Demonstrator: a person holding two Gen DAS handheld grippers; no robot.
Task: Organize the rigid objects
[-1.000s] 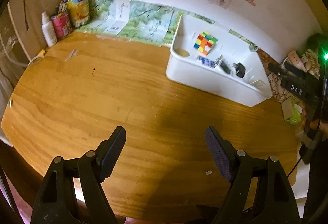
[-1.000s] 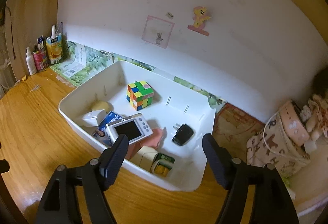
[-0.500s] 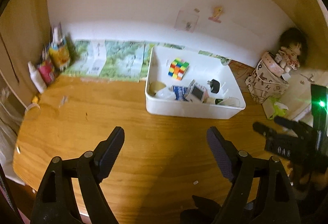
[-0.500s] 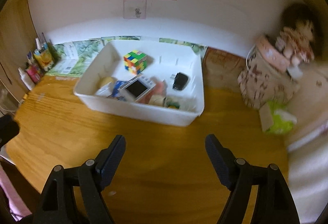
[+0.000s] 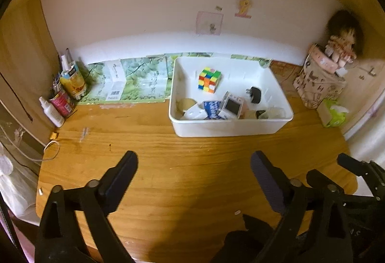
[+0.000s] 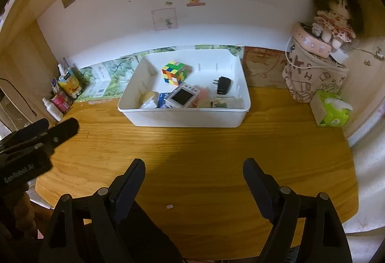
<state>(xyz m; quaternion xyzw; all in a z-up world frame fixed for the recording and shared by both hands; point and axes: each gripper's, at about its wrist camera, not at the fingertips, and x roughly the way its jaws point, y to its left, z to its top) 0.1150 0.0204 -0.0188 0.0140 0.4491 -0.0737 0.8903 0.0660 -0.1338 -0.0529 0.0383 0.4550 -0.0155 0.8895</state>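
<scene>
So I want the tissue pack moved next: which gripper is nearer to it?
Right. The right gripper hangs open over the table's front, toward the side where the tissue pack sits. The left gripper, also open and empty, is on the right one's far side from it.

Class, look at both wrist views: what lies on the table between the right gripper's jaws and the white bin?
Only bare wooden table, seen in the right wrist view between right gripper and white bin.

On the desk (image 6: 192, 150) a bin (image 6: 182, 118) stands near the wall, holding a cube (image 6: 173, 72) at the back, a charger (image 6: 223, 85) to its right and a camera (image 6: 182, 96) in front, with bottles (image 6: 60, 97) far left and a tissue pack (image 6: 330, 110) far right.
</scene>
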